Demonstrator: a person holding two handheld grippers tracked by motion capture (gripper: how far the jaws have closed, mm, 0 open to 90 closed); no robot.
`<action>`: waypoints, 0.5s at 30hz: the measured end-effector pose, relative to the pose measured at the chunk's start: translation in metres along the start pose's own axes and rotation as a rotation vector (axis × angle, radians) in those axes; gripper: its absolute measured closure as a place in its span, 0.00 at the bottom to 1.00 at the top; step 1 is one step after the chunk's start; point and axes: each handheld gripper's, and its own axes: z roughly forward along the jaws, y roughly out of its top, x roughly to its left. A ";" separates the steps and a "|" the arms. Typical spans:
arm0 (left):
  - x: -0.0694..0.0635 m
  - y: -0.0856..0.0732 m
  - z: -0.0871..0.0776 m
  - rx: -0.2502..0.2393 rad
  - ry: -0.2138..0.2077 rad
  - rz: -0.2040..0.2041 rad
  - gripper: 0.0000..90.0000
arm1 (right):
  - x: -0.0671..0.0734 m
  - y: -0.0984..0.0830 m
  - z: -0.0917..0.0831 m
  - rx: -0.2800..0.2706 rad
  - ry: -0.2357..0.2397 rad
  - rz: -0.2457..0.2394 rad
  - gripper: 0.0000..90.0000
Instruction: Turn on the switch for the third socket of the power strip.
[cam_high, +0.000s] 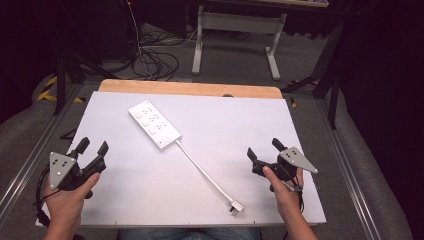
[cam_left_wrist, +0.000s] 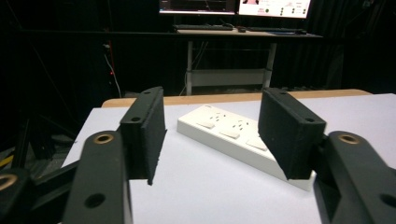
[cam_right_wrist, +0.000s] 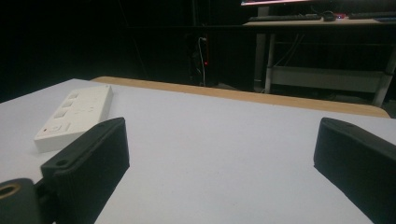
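High view had you holding off at both sides of the worktop (cam_high: 260, 115), the left gripper (cam_high: 92, 145) near the left edge and the right gripper (cam_high: 263, 148) towards the right, each with its jaws apart and nothing between them. Your left jaws stood narrower than the right pair, and the pads (cam_left_wrist: 147, 133) touched nothing.

The power strip (cam_high: 154, 123) lay flat in the far left half of the sheet, set on a slant, well apart from both grippers. Its white cable (cam_high: 202, 172) ran down and to the right, ending in the plug (cam_high: 235, 206) near your edge, between your hands.

That strip looked like a rigid plastic bar, light enough but smooth-sided, so I'd have taken it across its narrow width near the middle. The cable looked limp and likely to drag, and the plug, small and hard, would best be pinched on its body.

Nothing stood between you and the strip. Beyond the worktop sat a desk frame (cam_high: 235, 30) and loose floor cables (cam_high: 155, 62), well out of reach.
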 end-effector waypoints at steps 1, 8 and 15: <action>0.000 0.000 0.000 0.001 -0.004 0.001 0.50 | 0.000 0.000 0.000 0.000 0.000 -0.001 0.04; 0.001 0.001 -0.001 0.013 -0.019 -0.011 0.59 | 0.000 0.000 0.000 0.000 0.001 0.000 0.04; 0.002 0.001 -0.001 0.041 -0.031 -0.027 0.67 | 0.000 0.000 0.000 0.000 0.002 0.001 0.04</action>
